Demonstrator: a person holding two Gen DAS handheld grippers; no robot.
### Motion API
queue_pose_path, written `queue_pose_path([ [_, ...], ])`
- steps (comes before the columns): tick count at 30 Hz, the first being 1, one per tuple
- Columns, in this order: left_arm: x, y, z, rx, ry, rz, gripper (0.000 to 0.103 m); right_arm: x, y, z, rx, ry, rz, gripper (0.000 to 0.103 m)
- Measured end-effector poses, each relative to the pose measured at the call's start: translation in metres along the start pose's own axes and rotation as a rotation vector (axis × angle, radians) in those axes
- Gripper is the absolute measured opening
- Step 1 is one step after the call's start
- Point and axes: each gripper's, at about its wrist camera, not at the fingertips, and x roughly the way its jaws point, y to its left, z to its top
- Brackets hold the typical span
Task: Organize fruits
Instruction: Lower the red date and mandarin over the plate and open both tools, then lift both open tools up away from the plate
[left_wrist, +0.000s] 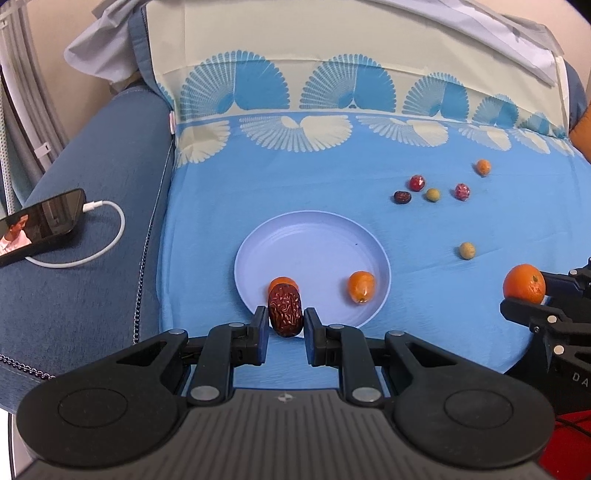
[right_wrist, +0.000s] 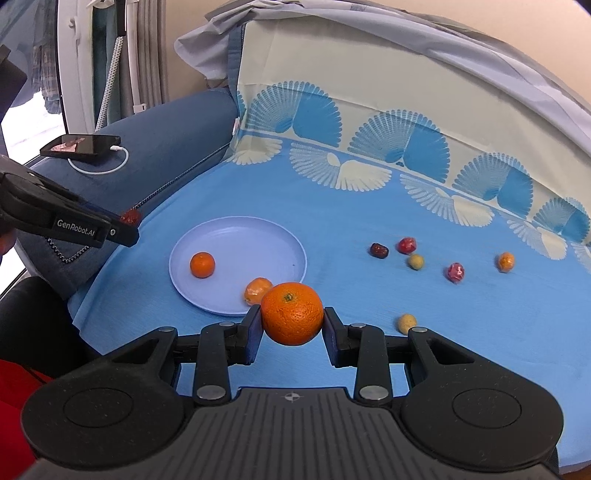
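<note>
My left gripper (left_wrist: 285, 320) is shut on a wrinkled red date (left_wrist: 284, 309) and holds it over the near rim of the light blue plate (left_wrist: 314, 236). The plate (right_wrist: 258, 236) holds a small orange (right_wrist: 202, 264) and a wrapped orange fruit (right_wrist: 257, 290); both also show in the left wrist view, the orange (left_wrist: 282, 283) behind the date and the wrapped fruit (left_wrist: 361, 287) to its right. My right gripper (right_wrist: 291, 322) is shut on a large orange (right_wrist: 291, 313), right of the plate. In the left wrist view it shows at the right edge (left_wrist: 524, 286).
Several small fruits lie on the blue cloth right of the plate: a dark date (right_wrist: 379, 250), red wrapped ones (right_wrist: 407, 245) (right_wrist: 456, 272), green-yellow ones (right_wrist: 416, 261) (right_wrist: 406, 322), and an orange wrapped one (right_wrist: 505, 261). A phone (left_wrist: 40, 225) with a white cable lies on the sofa arm at left.
</note>
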Motion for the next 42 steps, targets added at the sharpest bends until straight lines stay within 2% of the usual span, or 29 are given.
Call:
queue_pose_path([
  [14, 0.036, 0.013, 0.034, -0.06, 0.008, 0.0, 0.021, 0.052, 0.018, 0.025, 0.012, 0.026, 0.064, 0.036],
  [23, 0.084, 0.012, 0.05, -0.032, 0.061, -0.006, 0.021, 0.11, 0.016, 0.045, 0.051, 0.062, 0.086, 0.036],
  [35, 0.142, 0.015, 0.064, -0.023, 0.108, 0.021, 0.022, 0.174, 0.016, 0.048, 0.048, 0.147, 0.107, 0.037],
  [37, 0.144, 0.016, 0.065, -0.02, 0.1, 0.03, 0.035, 0.181, 0.017, 0.05, 0.052, 0.154, 0.108, 0.037],
  [38, 0.143, 0.017, 0.066, -0.029, 0.087, 0.034, 0.063, 0.183, 0.017, 0.051, 0.06, 0.154, 0.103, 0.041],
  [39, 0.139, 0.019, 0.067, -0.042, 0.066, 0.035, 0.093, 0.183, 0.017, 0.053, 0.067, 0.153, 0.103, 0.055],
  [40, 0.133, 0.02, 0.067, -0.058, 0.036, 0.042, 0.103, 0.181, 0.016, 0.055, 0.076, 0.145, 0.105, 0.063],
  [41, 0.126, 0.021, 0.066, -0.069, 0.003, 0.053, 0.103, 0.177, 0.016, 0.057, 0.083, 0.134, 0.101, 0.075],
  [42, 0.12, 0.021, 0.065, -0.066, -0.012, 0.055, 0.103, 0.17, 0.016, 0.059, 0.083, 0.123, 0.09, 0.081],
])
